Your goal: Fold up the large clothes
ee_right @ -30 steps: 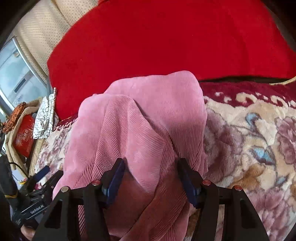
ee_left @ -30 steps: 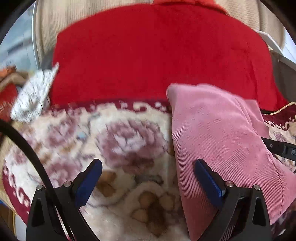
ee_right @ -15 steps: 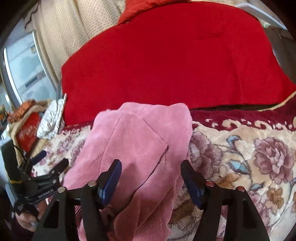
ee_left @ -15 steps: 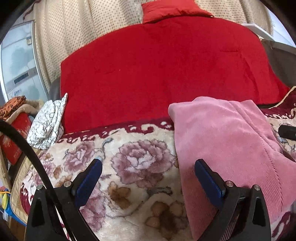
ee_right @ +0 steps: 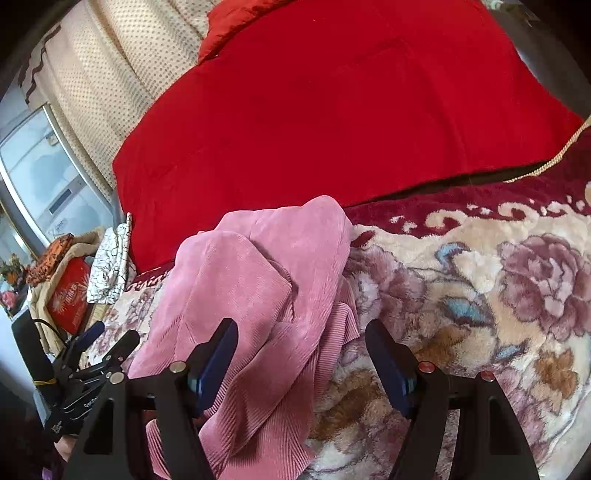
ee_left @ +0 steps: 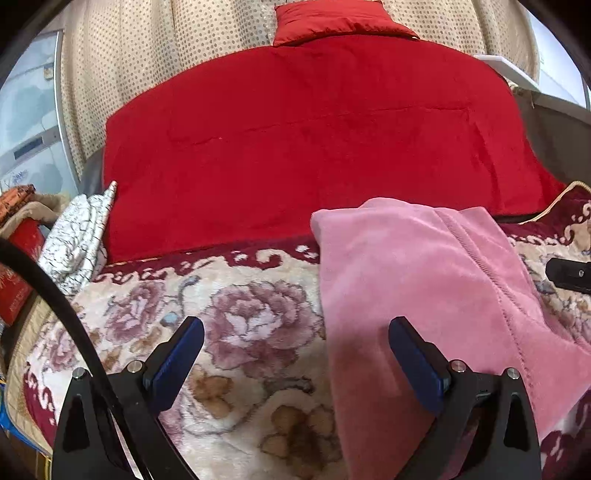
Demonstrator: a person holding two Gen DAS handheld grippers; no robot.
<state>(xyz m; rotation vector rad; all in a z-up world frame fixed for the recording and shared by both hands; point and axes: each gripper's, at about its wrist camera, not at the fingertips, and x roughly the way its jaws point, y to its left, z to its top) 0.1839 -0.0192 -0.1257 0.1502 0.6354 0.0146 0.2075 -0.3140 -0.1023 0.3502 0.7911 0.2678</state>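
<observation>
A pink ribbed garment [ee_left: 417, 280] lies folded in a long bundle on a floral blanket [ee_left: 236, 325]. In the right wrist view the garment [ee_right: 255, 291] shows layered folds. My left gripper [ee_left: 295, 339] is open and empty, held above the blanket at the garment's left edge; its right finger is over the pink cloth. My right gripper [ee_right: 301, 350] is open and empty, above the garment's right edge. The left gripper also shows in the right wrist view [ee_right: 92, 350], at the far left.
A large red quilt [ee_left: 306, 147] lies behind the garment, with a red pillow [ee_left: 332, 18] on top. A white patterned cloth [ee_left: 77, 236] and a red box [ee_right: 70, 295] sit at the left. A dotted curtain [ee_left: 147, 62] hangs behind.
Both grippers have drawn back and risen from the garment, so more of the quilt and curtain is in view. The garment lies where it was.
</observation>
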